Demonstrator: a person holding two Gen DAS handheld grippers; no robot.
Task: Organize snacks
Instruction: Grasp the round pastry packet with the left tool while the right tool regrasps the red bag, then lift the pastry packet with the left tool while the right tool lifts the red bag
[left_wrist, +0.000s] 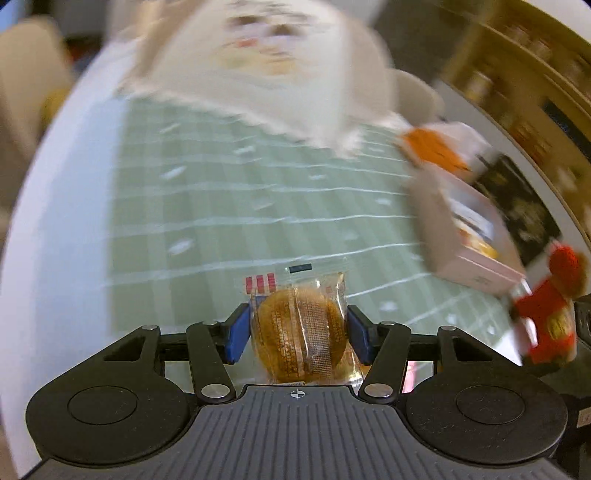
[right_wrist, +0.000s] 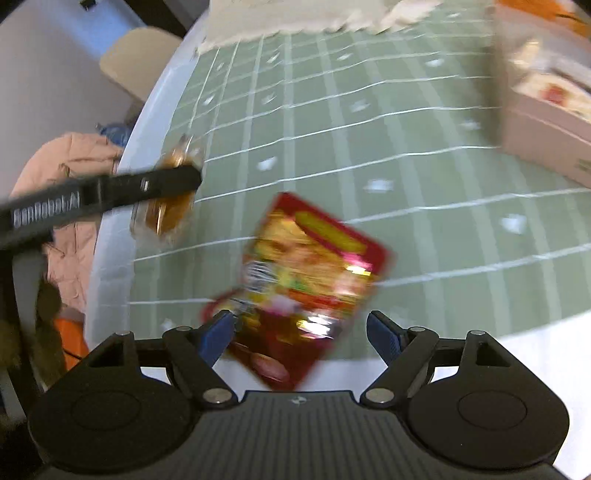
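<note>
A green checked cloth (left_wrist: 236, 206) covers the white counter (left_wrist: 66, 221) ahead of the left tool, with a blurred white cloth (left_wrist: 266, 66) lying at its far end. Wooden shelving (left_wrist: 524, 74) stands beyond to the right. Left of the right tool, off the counter's edge, a pink padded jacket (right_wrist: 70, 162) lies below a beige chair (right_wrist: 136, 62).

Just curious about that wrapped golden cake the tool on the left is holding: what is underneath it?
The wrapped cake hangs pinched in the left tool, above the green checked tablecloth near the table's white edge. The spot straight below is hidden by the cake and the tool.
</note>
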